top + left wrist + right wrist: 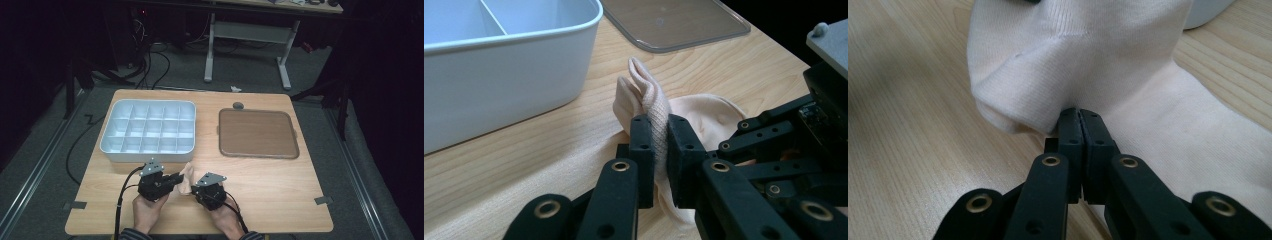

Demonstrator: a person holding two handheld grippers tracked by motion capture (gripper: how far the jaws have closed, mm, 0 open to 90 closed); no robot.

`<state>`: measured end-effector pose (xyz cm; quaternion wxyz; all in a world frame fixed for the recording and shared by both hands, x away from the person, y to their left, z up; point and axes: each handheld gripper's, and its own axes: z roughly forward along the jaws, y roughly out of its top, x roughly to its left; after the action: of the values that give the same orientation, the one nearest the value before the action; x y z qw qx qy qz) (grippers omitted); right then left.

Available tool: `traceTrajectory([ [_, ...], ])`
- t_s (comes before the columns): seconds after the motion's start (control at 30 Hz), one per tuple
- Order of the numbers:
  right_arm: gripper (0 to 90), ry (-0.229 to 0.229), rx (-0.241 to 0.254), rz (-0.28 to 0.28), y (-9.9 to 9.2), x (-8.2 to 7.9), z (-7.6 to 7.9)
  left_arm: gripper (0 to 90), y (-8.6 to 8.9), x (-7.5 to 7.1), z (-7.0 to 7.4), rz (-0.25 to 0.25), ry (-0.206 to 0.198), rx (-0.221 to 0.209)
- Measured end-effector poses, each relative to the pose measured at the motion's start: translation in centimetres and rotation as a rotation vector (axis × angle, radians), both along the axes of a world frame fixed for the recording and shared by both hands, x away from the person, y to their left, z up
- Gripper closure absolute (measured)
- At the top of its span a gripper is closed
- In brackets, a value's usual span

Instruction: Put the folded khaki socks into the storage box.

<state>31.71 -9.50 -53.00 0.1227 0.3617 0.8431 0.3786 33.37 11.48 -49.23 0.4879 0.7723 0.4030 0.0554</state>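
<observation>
High view: sock (187, 176) on table (280, 190), near front edge, between left gripper (176, 178) and right gripper (196, 189), just in front of white divided bin (148, 131); brown tray (257, 133) to the right of bin. Left gripper view: jaws nearly closed, pinching a raised ribbed fold of sock (654, 107). Right gripper view: jaws almost together, clamped on a thin edge of sock (1083, 65), cloth bunched ahead.
</observation>
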Motion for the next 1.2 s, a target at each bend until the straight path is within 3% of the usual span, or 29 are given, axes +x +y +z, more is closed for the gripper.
traceTrajectory([
  [0.23, 81.5, -0.022, 0.046, -0.019, -0.8, -0.1, 0.8, 83.1, 0.0, 0.1, 0.1, 0.001, 0.008, 0.006],
  [0.43, 76.3, -0.097, 0.044, -0.114, -3.3, -0.6, 2.4, 83.1, -0.1, 0.1, 0.4, -0.003, 0.011, 0.012],
  [0.5, 74.3, -0.115, 0.041, -0.166, -4.7, -0.8, 2.8, 83.1, -0.2, 0.0, 0.5, -0.002, 0.009, 0.016],
  [0.57, 73.9, -0.115, 0.038, -0.176, -5.0, -0.9, 2.8, 83.1, -0.2, 0.0, 0.5, -0.002, 0.010, 0.013],
  [0.7, 71.5, -0.106, 0.038, -0.233, -6.7, -1.3, 2.6, 83.1, -0.3, -0.1, 0.5, -0.002, 0.007, 0.017],
  [0.9, 69.0, -0.078, 0.044, -0.269, -7.7, -1.5, 1.9, 83.0, -0.4, -0.2, 0.6, -0.003, 0.004, 0.018],
  [1.03, 69.1, -0.048, 0.036, -0.271, -7.8, -1.2, 1.5, 83.1, -0.5, -0.3, 0.6, -0.005, 0.000, 0.020],
  [1.2, 76.0, -0.001, 0.041, -0.270, -7.8, -0.6, 0.8, 83.0, -0.8, -0.4, 0.7, -0.011, -0.004, 0.028],
])
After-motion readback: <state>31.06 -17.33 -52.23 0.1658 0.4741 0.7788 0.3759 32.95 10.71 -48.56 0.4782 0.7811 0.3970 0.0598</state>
